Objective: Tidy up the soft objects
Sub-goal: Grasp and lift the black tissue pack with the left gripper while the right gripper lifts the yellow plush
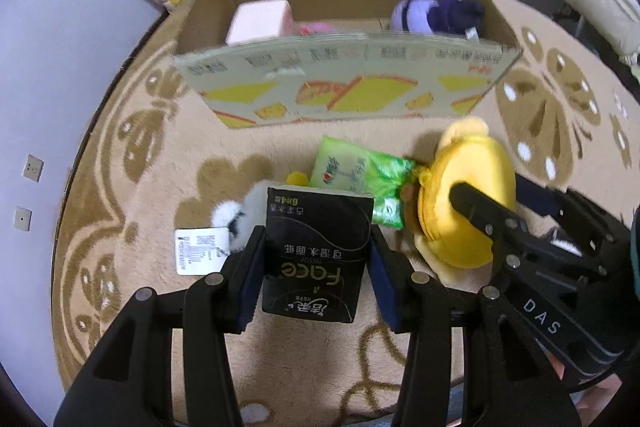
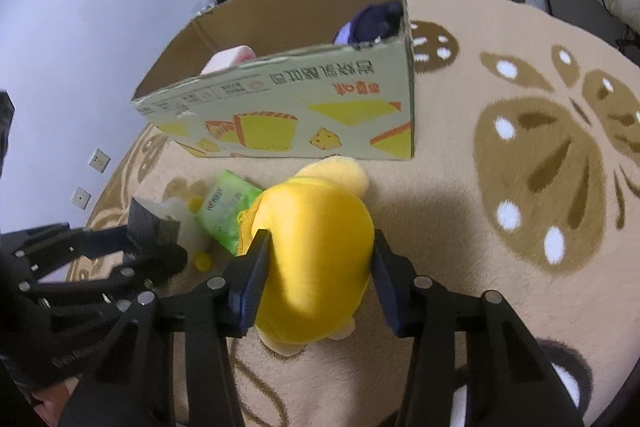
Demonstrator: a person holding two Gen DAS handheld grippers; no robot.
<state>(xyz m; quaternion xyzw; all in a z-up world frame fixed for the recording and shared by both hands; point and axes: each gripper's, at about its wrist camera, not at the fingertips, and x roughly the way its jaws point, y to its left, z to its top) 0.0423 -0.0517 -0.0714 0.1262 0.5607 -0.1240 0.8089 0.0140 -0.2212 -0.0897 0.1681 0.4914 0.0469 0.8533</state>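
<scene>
1. Down on the beige rug, my left gripper has its jaws closed just wide enough to pinch the black tissue pack by its sides.
2. My right gripper squeezes the yellow plush across its belly; soft, so I judge a broad grip suits.
3. Just ahead, the cardboard box sits open-topped, purple plush and pink pack already inside, so it looks like the drop spot.
4. Green tissue packet and white plush wait on the rug between.
</scene>
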